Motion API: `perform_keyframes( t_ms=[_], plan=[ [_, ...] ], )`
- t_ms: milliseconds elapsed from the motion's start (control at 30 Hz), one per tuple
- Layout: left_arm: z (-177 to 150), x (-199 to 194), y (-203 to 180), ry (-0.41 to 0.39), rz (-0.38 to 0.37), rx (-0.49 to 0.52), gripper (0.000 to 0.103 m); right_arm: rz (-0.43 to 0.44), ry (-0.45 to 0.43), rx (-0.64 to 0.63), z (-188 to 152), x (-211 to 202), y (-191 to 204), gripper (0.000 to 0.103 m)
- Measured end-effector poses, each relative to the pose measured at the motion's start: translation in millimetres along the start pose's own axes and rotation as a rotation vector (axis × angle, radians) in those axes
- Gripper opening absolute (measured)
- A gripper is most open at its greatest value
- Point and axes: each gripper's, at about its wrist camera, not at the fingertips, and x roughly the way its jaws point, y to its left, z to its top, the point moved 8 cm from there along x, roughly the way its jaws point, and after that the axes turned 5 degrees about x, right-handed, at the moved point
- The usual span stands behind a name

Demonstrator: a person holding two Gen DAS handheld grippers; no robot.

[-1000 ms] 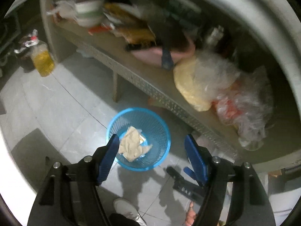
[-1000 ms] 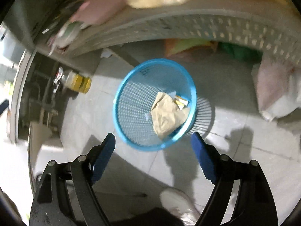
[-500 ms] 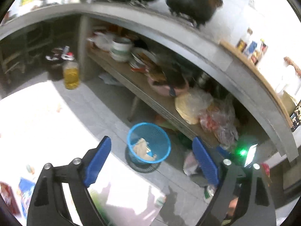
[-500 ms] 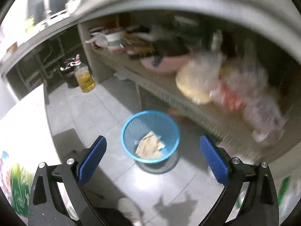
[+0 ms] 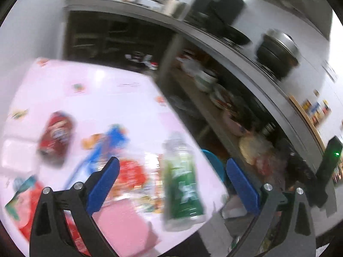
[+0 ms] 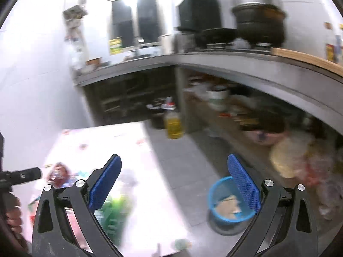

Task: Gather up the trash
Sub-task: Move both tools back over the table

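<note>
My left gripper [image 5: 171,161] hovers over a white table [image 5: 96,90], its jaws opening with nothing gripped between them. Blurred trash lies on the table: a green bottle [image 5: 182,184], a red packet [image 5: 56,137], a blue wrapper [image 5: 107,145] and a red wrapper [image 5: 133,175]. Only the rim of the blue mesh bin [image 5: 212,158] shows past the table's edge. My right gripper [image 6: 174,158] is open and empty, high above the floor. The blue bin [image 6: 211,190] stands on the floor behind its right finger, with crumpled paper [image 6: 227,203] inside. The green bottle [image 6: 113,209] is a blur at lower left.
A long grey counter [image 6: 235,62] carries a large black pot [image 6: 259,27]. Its lower shelf [image 6: 225,115] is packed with bowls and plastic bags. A bottle of yellow oil [image 6: 173,124] stands on the tiled floor. A white foam box [image 5: 17,156] lies at the table's left edge.
Both grippers have lifted and swung away from the bin, which now looks smaller. The left view has turned onto the table with the trash. Both pairs of jaws stand wider.
</note>
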Motion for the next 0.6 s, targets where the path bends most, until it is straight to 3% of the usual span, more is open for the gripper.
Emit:
perform_keyframes(
  t_ms=[167, 333, 467, 600],
  plan=[
    [-15, -47, 77, -0.072, 0.123, -0.106, 0.098, 0.152, 0.075, -0.044, -8, 17, 60, 0.095],
    [-40, -81, 138, -0.132, 0.243, -0.194, 0.098, 0.312, 0.206, -0.061, -21, 41, 116, 0.095],
    [-52, -93, 165, -0.161, 0.261, -0.249, 0.098, 0.413, 0.318, -0.033, -33, 59, 153, 0.095],
    [-59, -88, 178, -0.135, 0.299, -0.221, 0.098, 0.513, 0.471, 0.023, -49, 83, 190, 0.091]
  ],
)
